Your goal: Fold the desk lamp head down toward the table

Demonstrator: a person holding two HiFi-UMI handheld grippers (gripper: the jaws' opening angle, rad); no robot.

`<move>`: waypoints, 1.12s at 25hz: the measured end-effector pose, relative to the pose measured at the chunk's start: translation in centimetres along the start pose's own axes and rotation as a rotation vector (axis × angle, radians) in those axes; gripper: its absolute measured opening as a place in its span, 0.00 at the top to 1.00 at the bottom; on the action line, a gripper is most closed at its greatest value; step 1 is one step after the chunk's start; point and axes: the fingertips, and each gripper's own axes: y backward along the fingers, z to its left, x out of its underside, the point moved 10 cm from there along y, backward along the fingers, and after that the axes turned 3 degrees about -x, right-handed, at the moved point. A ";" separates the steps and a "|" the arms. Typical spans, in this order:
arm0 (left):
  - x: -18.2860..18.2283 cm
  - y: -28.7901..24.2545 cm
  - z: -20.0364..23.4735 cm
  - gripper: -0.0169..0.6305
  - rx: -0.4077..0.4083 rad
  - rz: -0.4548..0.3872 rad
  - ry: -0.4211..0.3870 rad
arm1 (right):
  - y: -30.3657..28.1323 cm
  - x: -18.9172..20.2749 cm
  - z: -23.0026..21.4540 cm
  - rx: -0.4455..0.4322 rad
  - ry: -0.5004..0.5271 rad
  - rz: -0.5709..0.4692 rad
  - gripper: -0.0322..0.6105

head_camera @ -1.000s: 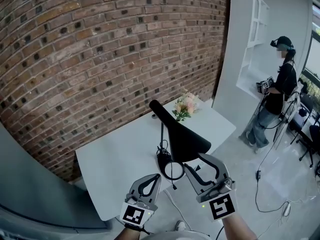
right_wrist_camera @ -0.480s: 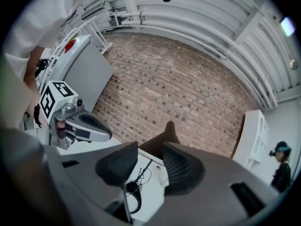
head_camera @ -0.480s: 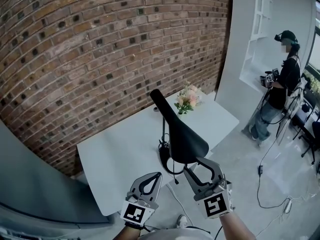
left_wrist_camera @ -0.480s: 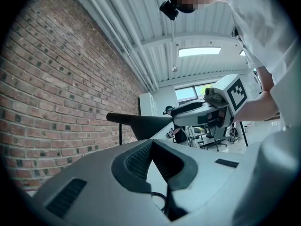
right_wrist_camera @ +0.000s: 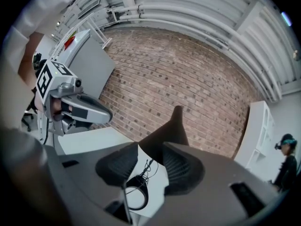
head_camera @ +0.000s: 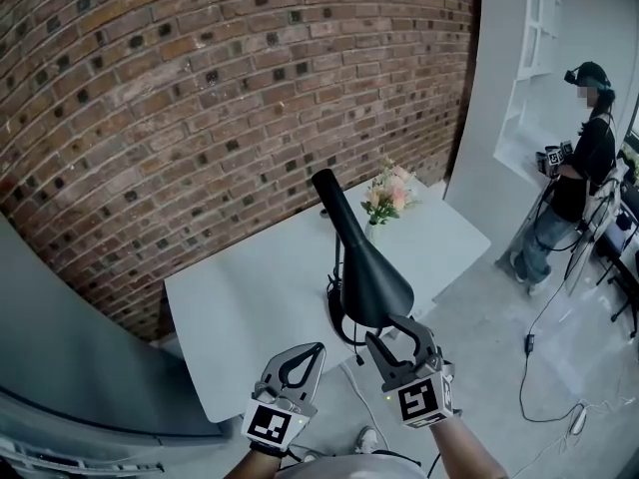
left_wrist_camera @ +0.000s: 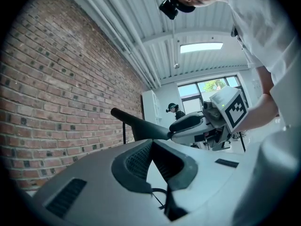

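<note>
**Right gripper has come up to the raised lamp head**

At the near edge of the white rectangular table (head_camera: 250, 307), the grey left gripper (head_camera: 316, 348) hangs with its jaws closed tip to tip on nothing. The black cone-shaped desk lamp head (head_camera: 359, 257) slants over the table, narrow end up toward the red brick wall (head_camera: 200, 118), as before. The grey right gripper (head_camera: 397, 329), jaws wide apart, has risen since a second ago. The head's wide end now sits between them, unclamped.

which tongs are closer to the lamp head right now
Right. The right tongs sit open at the wide end of the lamp head; the left tongs hang shut, lower and off to its left.
</note>
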 end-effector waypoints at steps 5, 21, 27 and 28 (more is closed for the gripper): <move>0.1 0.6 -0.2 0.96 -0.031 0.026 -0.005 | -1.2 1.2 0.2 -0.032 -0.002 0.015 0.68; 0.8 3.6 -0.3 0.96 -0.176 0.107 -0.036 | -4.4 4.6 0.4 -0.118 0.001 0.016 0.68; 1.1 3.9 -1.2 0.96 -0.207 0.116 -0.036 | -5.2 5.3 0.3 -0.146 0.004 0.013 0.68; 1.1 4.0 -1.3 0.96 -0.211 0.118 -0.037 | -5.3 5.4 0.3 -0.150 0.004 0.013 0.68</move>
